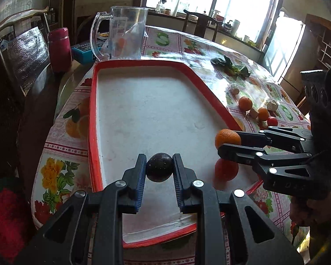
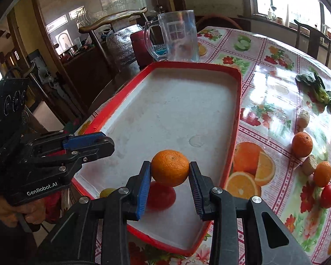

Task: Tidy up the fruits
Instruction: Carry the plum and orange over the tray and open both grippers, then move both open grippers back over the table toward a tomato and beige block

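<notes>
Fruits hang over the red-rimmed white tray (image 1: 94, 101) at lower centre: left gripper (image 1: 159, 167) pinches a dark round plum (image 1: 159, 167), right gripper (image 2: 170, 174) pinches an orange mandarin (image 2: 170, 167); lower both gently beside the red tomato (image 2: 161, 195) before spreading fingers.

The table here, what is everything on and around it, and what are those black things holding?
Shallow white tray with red rim: one, on the table.
Dark purple round fruit: one, in left gripper, over the tray.
Orange mandarin: one, in right gripper, over the tray.
Red tomato: one, on the tray beneath the mandarin.
Loose oranges: two, on the cloth right of the tray.
Small red tomato: one, beside them.
Leafy greens: one bunch, far right.
Clear plastic jug: one, behind the tray.
Left gripper: black, blue pads.
Right gripper: black, blue pads.
</notes>
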